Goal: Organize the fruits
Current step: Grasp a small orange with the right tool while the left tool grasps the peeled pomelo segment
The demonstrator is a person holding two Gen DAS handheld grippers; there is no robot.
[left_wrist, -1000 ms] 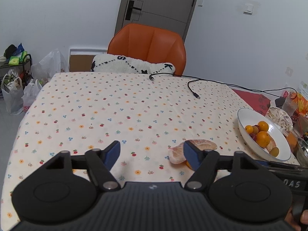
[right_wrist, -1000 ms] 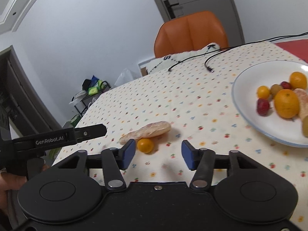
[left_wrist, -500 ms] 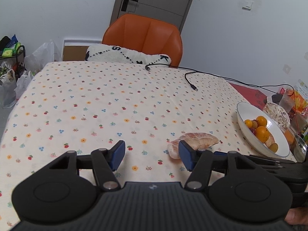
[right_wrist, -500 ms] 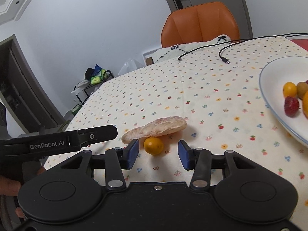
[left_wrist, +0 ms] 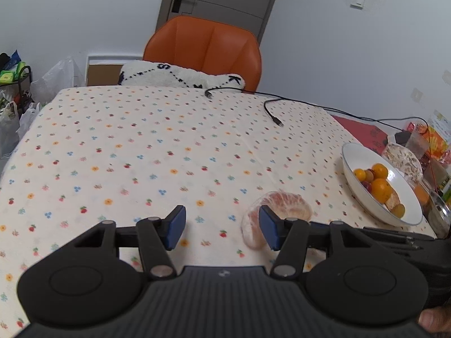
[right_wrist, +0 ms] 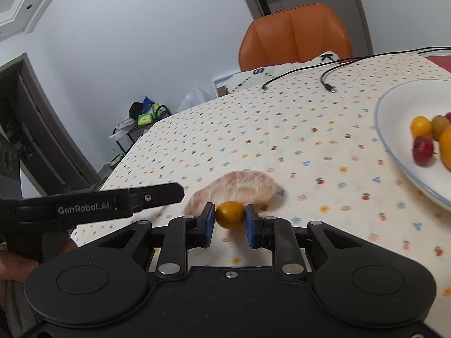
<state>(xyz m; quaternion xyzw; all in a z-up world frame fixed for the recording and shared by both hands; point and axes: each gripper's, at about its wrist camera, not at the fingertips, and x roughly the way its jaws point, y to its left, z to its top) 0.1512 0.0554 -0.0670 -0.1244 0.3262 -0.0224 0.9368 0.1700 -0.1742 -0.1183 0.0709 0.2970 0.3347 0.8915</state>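
Right gripper [right_wrist: 230, 219]: pads pinching the small orange fruit [right_wrist: 230, 214].
Left gripper [left_wrist: 222, 226]: wide, holding nothing.
Risk: round fruit squirts out, nudging pomelo segment [right_wrist: 239, 188].

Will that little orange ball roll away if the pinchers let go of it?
Probably. The small orange fruit looks round and smooth, so it could roll on the tablecloth. The right gripper pinches only its sides, so it might slip. The pomelo segment behind may stop it.
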